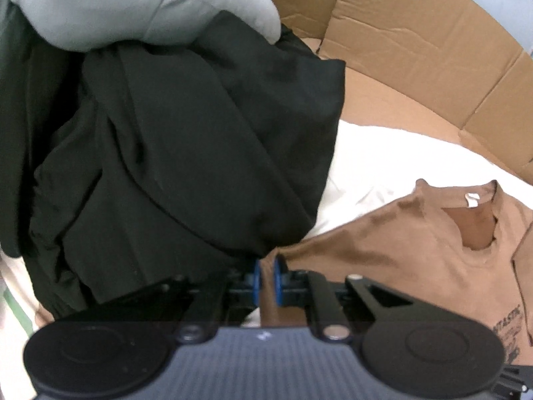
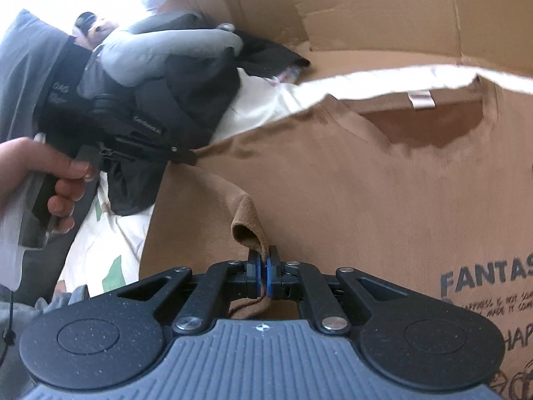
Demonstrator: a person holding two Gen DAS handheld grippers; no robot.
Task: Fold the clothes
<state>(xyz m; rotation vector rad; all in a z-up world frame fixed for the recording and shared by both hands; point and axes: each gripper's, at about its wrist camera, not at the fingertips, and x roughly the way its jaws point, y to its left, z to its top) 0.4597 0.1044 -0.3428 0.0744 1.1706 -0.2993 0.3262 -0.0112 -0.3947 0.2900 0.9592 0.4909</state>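
A brown T-shirt [image 2: 349, 200] with dark lettering [image 2: 483, 283] and a white neck label [image 2: 420, 98] lies spread on a white sheet. My right gripper [image 2: 265, 276] is shut on a folded bit of its sleeve edge, and the cloth hangs out between the blue pads. In the left wrist view the same T-shirt [image 1: 416, 250] lies at the right. My left gripper [image 1: 267, 280] is shut on its brown fabric, right beside a black garment. In the right wrist view the left gripper [image 2: 190, 158] meets the shirt's shoulder edge, with a hand [image 2: 50, 173] holding its handle.
A pile of black clothing [image 1: 183, 133] with a grey-blue garment [image 1: 133, 6] on top crowds the left. Opened cardboard walls [image 1: 416, 33] stand behind the white sheet [image 1: 383, 160]. The cardboard [image 2: 383, 16] also closes off the far side in the right wrist view.
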